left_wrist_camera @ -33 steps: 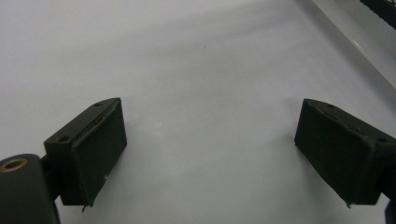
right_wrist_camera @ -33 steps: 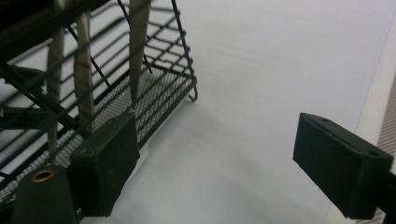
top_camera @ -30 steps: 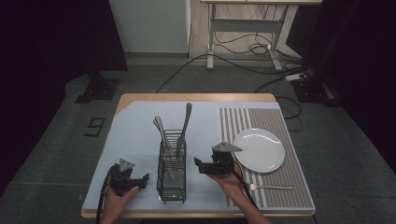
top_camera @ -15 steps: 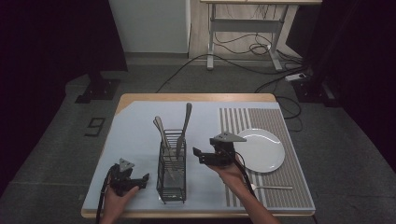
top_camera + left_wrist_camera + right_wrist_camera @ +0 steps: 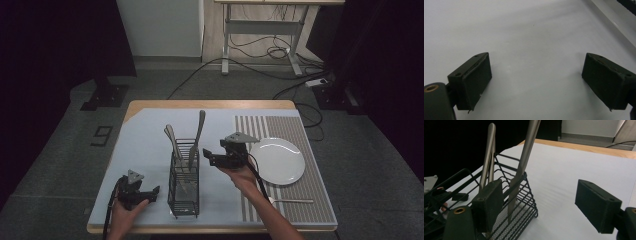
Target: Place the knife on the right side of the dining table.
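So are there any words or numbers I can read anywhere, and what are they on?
"9": a pale mark that looks like this digit, on a small dark floor plate left of the table; it is small, so the reading is unsure.
Nothing to read on the wire basket, the plate, the striped mat or the grippers' fingers.

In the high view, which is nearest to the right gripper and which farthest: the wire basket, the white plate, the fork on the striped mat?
From the right gripper:
1. Wire basket, just left of its jaws.
2. White plate, to its right.
3. Fork, near the table's front edge, farthest.
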Tool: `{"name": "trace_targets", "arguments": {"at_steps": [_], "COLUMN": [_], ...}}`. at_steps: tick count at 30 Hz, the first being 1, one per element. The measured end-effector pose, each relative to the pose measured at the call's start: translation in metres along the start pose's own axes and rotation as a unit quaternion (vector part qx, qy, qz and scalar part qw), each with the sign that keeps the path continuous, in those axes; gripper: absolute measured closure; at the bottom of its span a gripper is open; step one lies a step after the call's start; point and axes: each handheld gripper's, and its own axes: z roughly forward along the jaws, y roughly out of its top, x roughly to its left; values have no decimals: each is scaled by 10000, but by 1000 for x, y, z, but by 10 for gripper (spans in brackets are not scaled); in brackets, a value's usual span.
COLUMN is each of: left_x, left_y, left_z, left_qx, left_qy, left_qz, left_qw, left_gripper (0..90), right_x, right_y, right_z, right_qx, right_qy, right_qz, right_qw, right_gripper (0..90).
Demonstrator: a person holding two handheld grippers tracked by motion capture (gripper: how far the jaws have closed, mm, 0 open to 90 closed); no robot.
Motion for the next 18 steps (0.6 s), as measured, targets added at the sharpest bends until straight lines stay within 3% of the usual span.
{"name": "trace_targets", "arguments": {"at_steps": [4, 18], "left_x": [0, 0], "left_y": [0, 0], "left_z": [0, 0], "left_qx": [-7, -10], "left_qy": [1, 1], "left_qz": [-4, -5], "left_qw": [10000, 10000], "left_gripper": [86, 86], "right_x": [0, 3], "right_y": [3, 14], "right_z": [5, 21], "right_qx": [40, 31], "right_qy": [63, 116], "right_qz": [77, -15], "right_qw": [9999, 9999], "right_gripper": [237, 273]}}
